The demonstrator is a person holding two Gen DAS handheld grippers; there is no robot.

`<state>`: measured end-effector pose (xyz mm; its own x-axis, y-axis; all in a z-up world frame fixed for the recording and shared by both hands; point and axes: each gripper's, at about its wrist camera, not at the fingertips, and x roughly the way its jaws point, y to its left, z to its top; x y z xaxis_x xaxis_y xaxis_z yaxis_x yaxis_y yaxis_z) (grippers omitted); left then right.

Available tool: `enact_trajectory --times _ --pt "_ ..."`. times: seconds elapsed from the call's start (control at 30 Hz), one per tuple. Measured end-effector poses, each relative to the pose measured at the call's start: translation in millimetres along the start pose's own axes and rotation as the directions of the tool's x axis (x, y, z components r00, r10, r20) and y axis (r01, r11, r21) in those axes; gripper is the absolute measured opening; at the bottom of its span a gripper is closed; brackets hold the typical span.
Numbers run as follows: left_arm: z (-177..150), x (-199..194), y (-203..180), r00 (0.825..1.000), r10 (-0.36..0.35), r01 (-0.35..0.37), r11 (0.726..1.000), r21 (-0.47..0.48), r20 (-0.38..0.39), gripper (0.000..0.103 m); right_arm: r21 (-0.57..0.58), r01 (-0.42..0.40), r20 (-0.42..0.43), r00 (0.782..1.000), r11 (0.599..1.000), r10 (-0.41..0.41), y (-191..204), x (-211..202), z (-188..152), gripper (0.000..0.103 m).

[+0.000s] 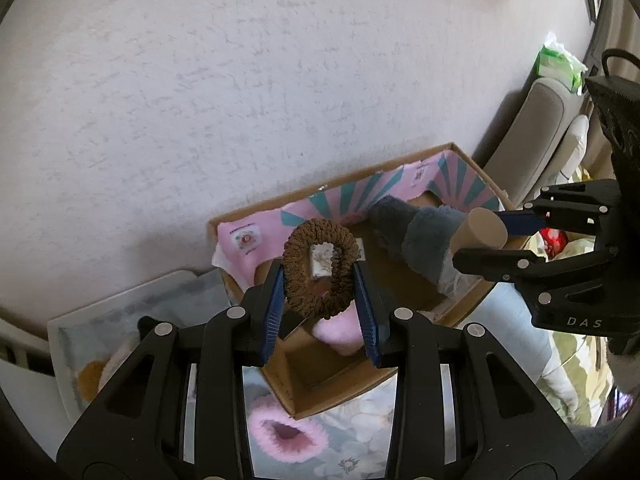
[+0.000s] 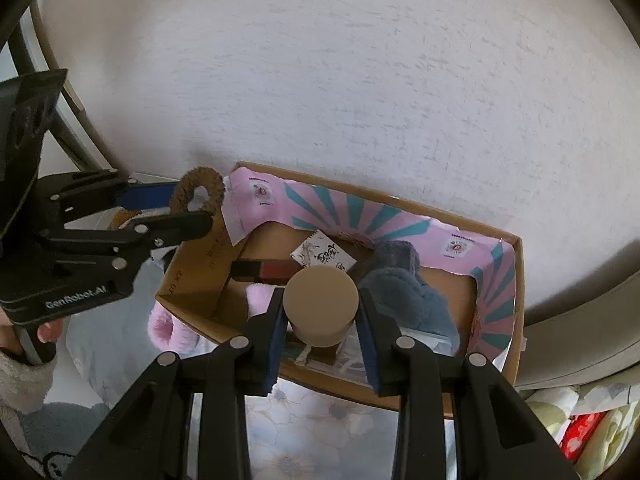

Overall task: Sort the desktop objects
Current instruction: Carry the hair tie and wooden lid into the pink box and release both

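My left gripper [image 1: 319, 280] is shut on a brown ring-shaped scrunchie [image 1: 320, 266], held up above the near left part of a cardboard box [image 1: 336, 390]. In the right wrist view the same left gripper [image 2: 192, 208] and scrunchie [image 2: 198, 192] hang over the box's left corner. My right gripper [image 2: 320, 312] is shut on a tan cylindrical jar [image 2: 320, 304], held over the box's near side. The left wrist view shows that jar [image 1: 482, 228] and the right gripper [image 1: 500, 236] above the box's right end.
The box [image 2: 508, 344] is lined with pink and teal paper and holds a grey fluffy slipper [image 2: 408, 292], a pink fluffy slipper [image 2: 256, 296], a small printed packet [image 2: 324, 254] and a dark red bar. Another pink slipper [image 1: 286, 436] lies outside. A textured white wall stands behind; a white tray [image 1: 56, 344] sits at left.
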<state>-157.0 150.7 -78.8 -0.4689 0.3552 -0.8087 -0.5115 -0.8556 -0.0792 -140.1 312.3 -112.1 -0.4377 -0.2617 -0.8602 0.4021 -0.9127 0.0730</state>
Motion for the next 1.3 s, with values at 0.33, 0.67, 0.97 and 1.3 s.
enact_trajectory --times 0.33,0.67,0.97,1.3 --pt "2 6 -5 0.999 0.029 -0.029 1.0 0.009 -0.024 0.031 -0.016 -0.039 -0.011 0.999 0.999 0.039 -3 12 4 0.031" --pt "1 -1 5 0.997 0.077 -0.077 0.997 -0.028 -0.008 0.099 0.037 -0.052 -0.005 0.999 0.998 0.052 -5 17 3 0.075" --pt "-2 -42 39 0.992 0.11 -0.103 0.989 -0.107 0.06 0.103 0.075 0.02 0.078 0.997 0.997 -0.026 -9 -21 -3 0.083" --pt "-18 -111 74 0.966 0.209 -0.195 0.975 -0.108 0.149 0.103 0.029 0.082 0.105 0.991 0.996 -0.085 21 -46 -11 0.083"
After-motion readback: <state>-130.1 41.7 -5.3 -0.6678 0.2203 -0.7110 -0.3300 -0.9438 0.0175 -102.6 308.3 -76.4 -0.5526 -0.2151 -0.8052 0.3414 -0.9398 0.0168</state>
